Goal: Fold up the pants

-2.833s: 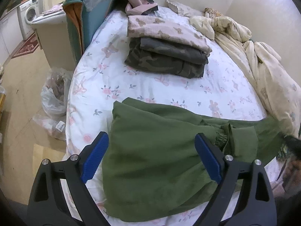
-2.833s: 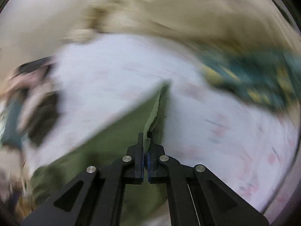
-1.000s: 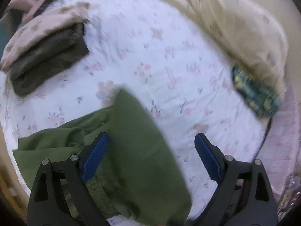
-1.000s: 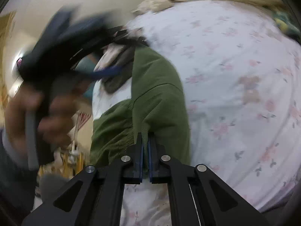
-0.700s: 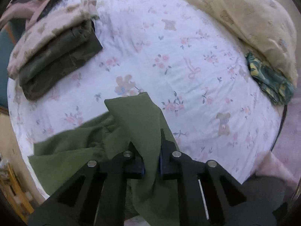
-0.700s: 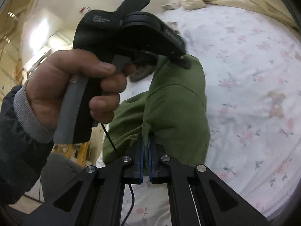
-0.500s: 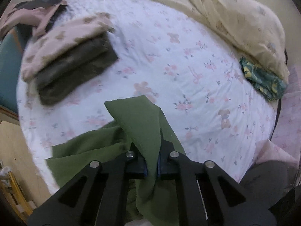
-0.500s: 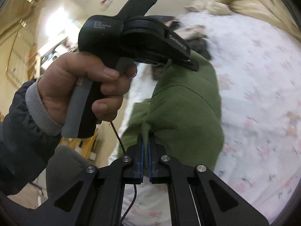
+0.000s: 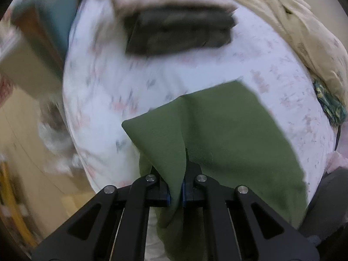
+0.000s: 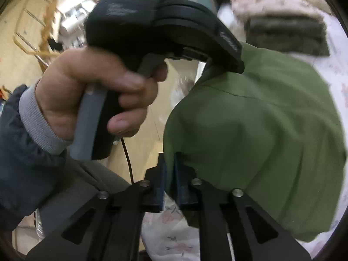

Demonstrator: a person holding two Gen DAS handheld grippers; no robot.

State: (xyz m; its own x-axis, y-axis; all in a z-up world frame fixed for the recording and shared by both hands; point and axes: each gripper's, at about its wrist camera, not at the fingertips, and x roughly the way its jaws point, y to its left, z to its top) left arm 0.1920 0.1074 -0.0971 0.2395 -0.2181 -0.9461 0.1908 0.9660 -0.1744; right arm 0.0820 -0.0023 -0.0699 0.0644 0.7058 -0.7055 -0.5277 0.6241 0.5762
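Note:
The green pants [image 9: 226, 130] lie spread over the near part of the floral bed sheet [image 9: 195, 69]. My left gripper [image 9: 176, 192] is shut on a fold of the green pants and holds it lifted. In the right wrist view the green pants [image 10: 261, 134] hang across the frame. My right gripper [image 10: 169, 171] is shut on an edge of the green pants. The person's hand holding the left gripper body [image 10: 165, 28] fills the upper left of the right wrist view, close to the cloth.
A stack of folded clothes [image 9: 180, 32] lies at the far side of the bed, also in the right wrist view [image 10: 287, 32]. A beige duvet [image 9: 293, 21] is bunched at the right. A green patterned cloth [image 9: 330, 106] lies at the right bed edge. Floor is at the left.
Both grippers have swung left with the pants. The left gripper closed on the cloth about a second ago. The pants now lie spread wider over the sheet.

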